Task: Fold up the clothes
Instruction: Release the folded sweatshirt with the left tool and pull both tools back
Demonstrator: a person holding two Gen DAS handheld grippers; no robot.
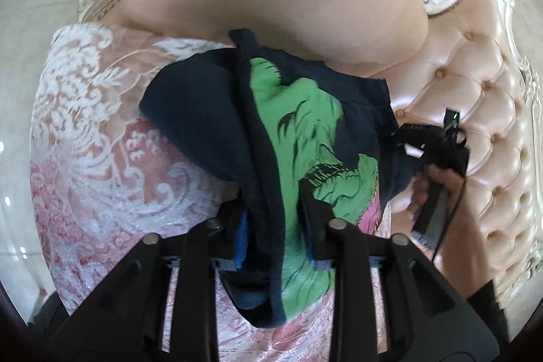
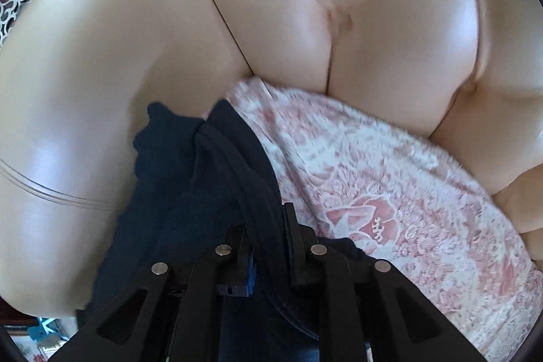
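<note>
Left wrist: left gripper [image 1: 271, 219] straddling, pads barely pinching, the dark navy cotton T-shirt with green monster print [image 1: 305, 131] lying bunched on the pink floral lace seat cover's [image 1: 95, 131] near edge, risking slippage; right wrist: right gripper [image 2: 268, 246] clamping navy folds, risking dragging.

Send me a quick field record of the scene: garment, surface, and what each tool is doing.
garment: dark navy cloth shirt with a green cartoon print, bunched, partly folded
surface: pink and white floral seat cover on a cream tufted leather sofa
left tool: shirt fabric lies between its fingers; grip unclear
right tool: fingers close together with navy fabric between them
right hand: visible in the left wrist view, holding its tool at the shirt's far edge
</note>
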